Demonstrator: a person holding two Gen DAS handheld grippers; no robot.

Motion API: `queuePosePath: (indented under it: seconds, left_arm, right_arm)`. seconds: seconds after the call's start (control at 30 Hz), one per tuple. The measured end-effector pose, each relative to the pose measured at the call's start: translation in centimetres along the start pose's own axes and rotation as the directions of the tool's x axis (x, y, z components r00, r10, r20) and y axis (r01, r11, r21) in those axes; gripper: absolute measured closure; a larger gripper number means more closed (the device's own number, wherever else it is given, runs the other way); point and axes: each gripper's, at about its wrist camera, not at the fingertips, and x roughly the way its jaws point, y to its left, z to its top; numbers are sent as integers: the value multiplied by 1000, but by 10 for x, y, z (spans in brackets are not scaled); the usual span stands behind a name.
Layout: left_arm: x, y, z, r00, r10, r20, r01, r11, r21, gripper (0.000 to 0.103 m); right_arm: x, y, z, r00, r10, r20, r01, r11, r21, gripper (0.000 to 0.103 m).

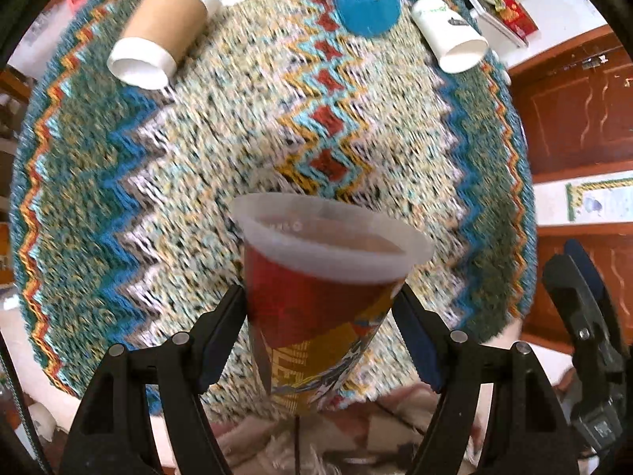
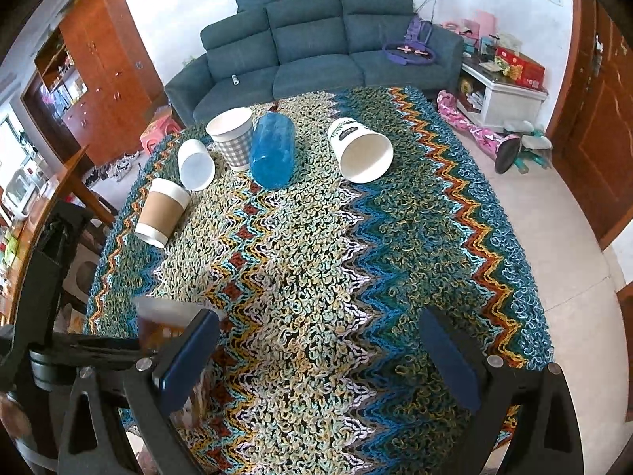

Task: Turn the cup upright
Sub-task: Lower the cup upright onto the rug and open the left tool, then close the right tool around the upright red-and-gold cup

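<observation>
Red and yellow printed paper cup with a translucent plastic lid (image 1: 320, 301): low centre of the left wrist view, held above the zigzag-patterned woven cloth on the bench (image 1: 221, 150), lidded end pointing away from the camera toward frame centre, tapered base toward the bottom edge. Left gripper (image 1: 320, 316) clamps it, one blue-padded finger pressed to each side of the cup's body. This view is motion-blurred.

In the right wrist view the same cup shows only as a blurred rim at lower left, partly behind the near finger. Right gripper (image 2: 320, 360) hangs over the near part of the cloth, spread wide, nothing between its pads, pointing toward the far end of the bench.

Upper part of the right wrist view, on the cloth:
- brown-sleeved white paper cup (image 2: 160, 213), on its side, left
- plain white cup (image 2: 196, 166), tipped over, just beyond it
- grey checked paper cup (image 2: 233, 138), standing upright
- blue translucent plastic tumbler (image 2: 273, 150), lying beside the checked cup
- white paper cup with green print (image 2: 362, 150), on its side, mouth toward camera, to the right

Teal sofa (image 2: 316, 47) beyond the bench.
</observation>
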Motion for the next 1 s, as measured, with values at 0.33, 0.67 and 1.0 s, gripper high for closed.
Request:
queuePosePath:
  seconds: [0.33, 0.67, 1.0]
  left_arm:
    - [-28, 13, 0, 986, 24, 165, -30, 999, 32, 13]
    - [-61, 34, -23, 966, 22, 257, -31, 999, 29, 13]
    - [-75, 70, -46, 939, 86, 332, -83, 996, -23, 13]
  right_arm:
    - [-4, 16, -2, 1000, -6, -5, 6, 1000, -30, 2]
    - [-4, 42, -6, 998, 42, -45, -45, 996, -80, 2]
    - [27, 74, -1, 974, 139, -177, -154, 985, -75, 2]
